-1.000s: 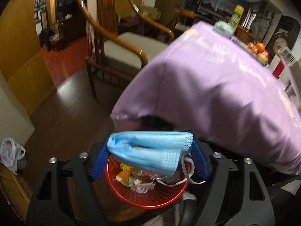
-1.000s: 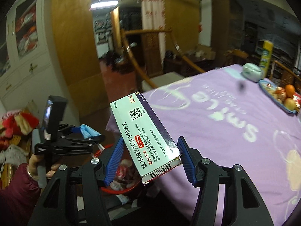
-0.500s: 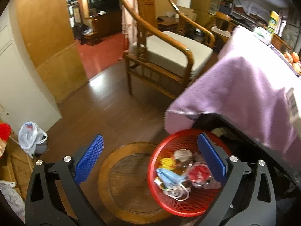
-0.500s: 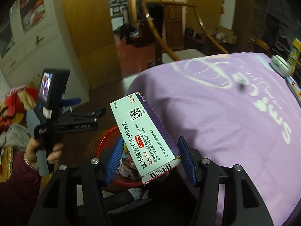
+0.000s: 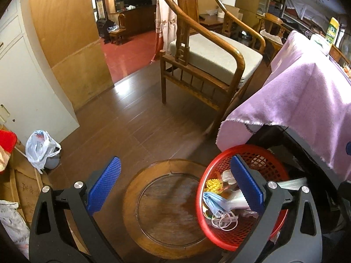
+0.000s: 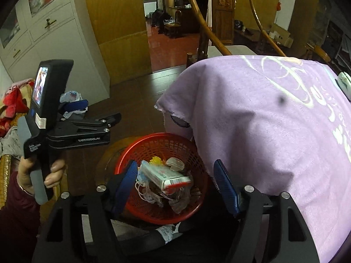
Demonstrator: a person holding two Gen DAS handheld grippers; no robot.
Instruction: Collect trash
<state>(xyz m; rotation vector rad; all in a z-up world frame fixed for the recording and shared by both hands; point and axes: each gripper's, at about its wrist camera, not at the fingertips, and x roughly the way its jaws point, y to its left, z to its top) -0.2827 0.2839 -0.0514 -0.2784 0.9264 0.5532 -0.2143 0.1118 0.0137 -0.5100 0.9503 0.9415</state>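
A red mesh basket stands on a round wooden stool beside the purple-clothed table; it also shows in the right wrist view. In it lie a blue face mask, a white medicine box and other scraps. My left gripper is open and empty, to the left of and above the basket. My right gripper is open and empty, directly above the basket with the box below it. The left gripper's body shows at the left of the right wrist view.
The table with its purple cloth overhangs the basket on the right. A wooden armchair stands behind. A round wooden stool sits on the dark floor. A white plastic bag lies by the white cabinet.
My left gripper opened and dropped the blue mask into the basket, then drew back to the left. My right gripper moved over the basket, opened and let the medicine box fall in.
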